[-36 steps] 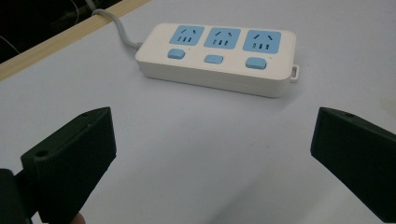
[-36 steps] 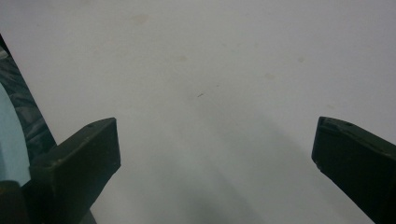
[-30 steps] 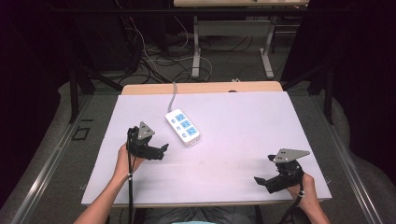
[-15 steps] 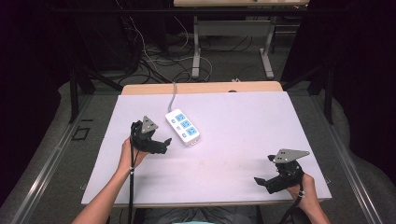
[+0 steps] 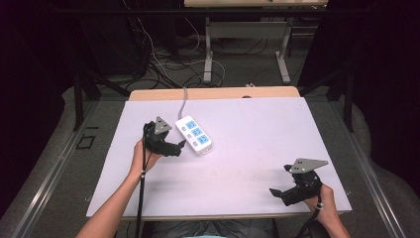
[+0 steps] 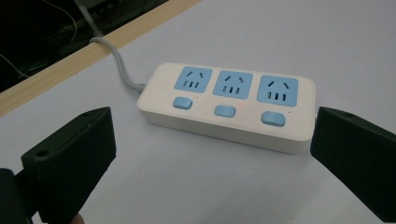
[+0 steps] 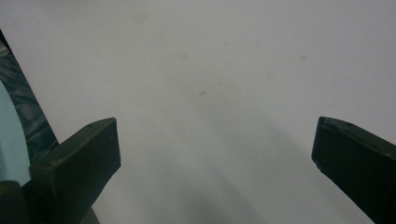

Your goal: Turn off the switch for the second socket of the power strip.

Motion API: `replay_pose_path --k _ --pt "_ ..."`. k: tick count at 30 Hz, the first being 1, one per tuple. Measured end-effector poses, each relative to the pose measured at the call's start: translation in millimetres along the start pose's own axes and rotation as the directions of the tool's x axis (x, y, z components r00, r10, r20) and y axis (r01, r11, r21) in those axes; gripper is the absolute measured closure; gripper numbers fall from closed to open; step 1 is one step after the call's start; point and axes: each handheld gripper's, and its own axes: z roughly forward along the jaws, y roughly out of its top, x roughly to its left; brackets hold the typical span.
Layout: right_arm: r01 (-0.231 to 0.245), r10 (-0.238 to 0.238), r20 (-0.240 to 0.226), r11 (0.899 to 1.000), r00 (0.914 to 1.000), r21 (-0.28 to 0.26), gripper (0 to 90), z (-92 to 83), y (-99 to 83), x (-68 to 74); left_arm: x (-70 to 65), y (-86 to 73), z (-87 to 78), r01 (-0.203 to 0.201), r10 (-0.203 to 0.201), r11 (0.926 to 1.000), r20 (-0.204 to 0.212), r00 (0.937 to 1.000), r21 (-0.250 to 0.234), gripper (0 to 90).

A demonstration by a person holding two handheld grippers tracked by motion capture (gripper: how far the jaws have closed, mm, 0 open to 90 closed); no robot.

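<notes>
A white power strip (image 5: pixel 194 135) with three blue sockets and three blue buttons lies on the white table top, its grey cord (image 5: pixel 184 101) running to the far edge. In the left gripper view the power strip (image 6: pixel 229 107) lies just ahead of the wide-apart jaws. My left gripper (image 5: pixel 177 147) is open, just left of the strip, not touching it. My right gripper (image 5: pixel 278 194) rests open near the front right corner, over bare table (image 7: pixel 210 84), nothing between its jaws.
The white sheet (image 5: pixel 257 148) covers a wooden table whose far edge (image 5: pixel 218 92) shows bare wood. Beyond it are table legs and tangled cables on the floor (image 5: pixel 163 64). Dark rails flank both sides.
My left gripper has moved right and slightly away from me, closing the gap to the power strip. The right gripper has stayed put.
</notes>
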Motion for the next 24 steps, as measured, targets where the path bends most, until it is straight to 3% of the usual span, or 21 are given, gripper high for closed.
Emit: replay_pose_path --k 2,15,23,24 --pt "0.002 -0.002 0.001 1.000 1.0000 -0.016 0.8 0.8 -0.5 -0.3 0.2 1.1 2.5 0.002 -0.002 1.0000 -0.005 1.0000 -0.005 0.2" --pt "0.000 0.000 0.000 1.000 1.0000 0.010 0.8 0.6 0.3 -0.1 4.9 10.8 16.2 0.007 -0.007 0.9999 -0.010 0.9999 -0.010 0.2" --pt "-0.002 0.002 0.005 1.000 1.0000 -0.002 0.8 1.3 -0.2 0.4 6.0 13.4 23.3 0.014 -0.015 0.9997 -0.012 0.9998 -0.018 0.2" --pt "-0.002 0.002 0.005 1.000 1.0000 -0.003 0.8 1.4 -0.2 0.5 6.5 14.8 24.1 0.019 -0.019 0.9997 0.002 0.9998 -0.012 0.2"
